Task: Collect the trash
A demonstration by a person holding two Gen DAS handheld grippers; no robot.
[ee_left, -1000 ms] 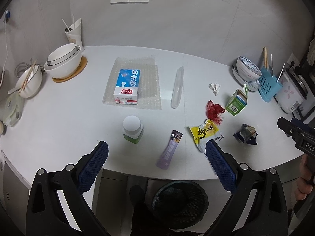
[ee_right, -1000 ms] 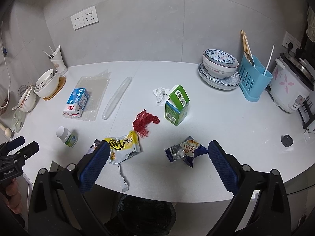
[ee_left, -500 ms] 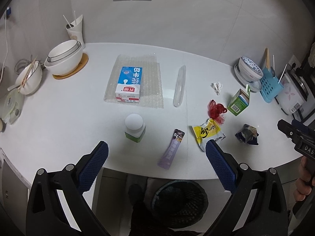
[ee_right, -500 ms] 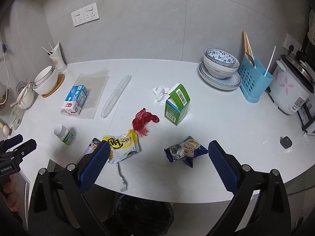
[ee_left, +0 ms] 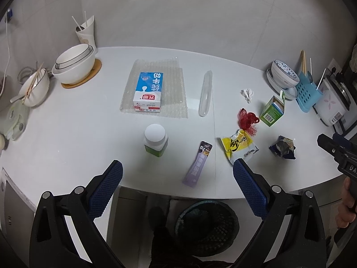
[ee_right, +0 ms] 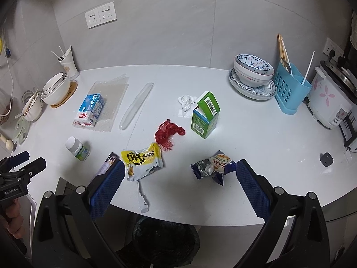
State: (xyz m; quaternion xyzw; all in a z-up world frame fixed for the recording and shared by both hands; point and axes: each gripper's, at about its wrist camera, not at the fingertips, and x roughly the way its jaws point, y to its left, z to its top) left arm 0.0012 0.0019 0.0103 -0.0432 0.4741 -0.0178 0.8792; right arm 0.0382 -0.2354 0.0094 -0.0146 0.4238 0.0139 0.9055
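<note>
Grey tiled wall behind, white countertop curving round, black bin below its front edge. Trash spread mid-counter: milk box flat on bubble wrap, green carton upright and torn open, yellow wrapper crumpled, red netting just beside it. Left gripper and right gripper spread wide, holding nothing.
</note>
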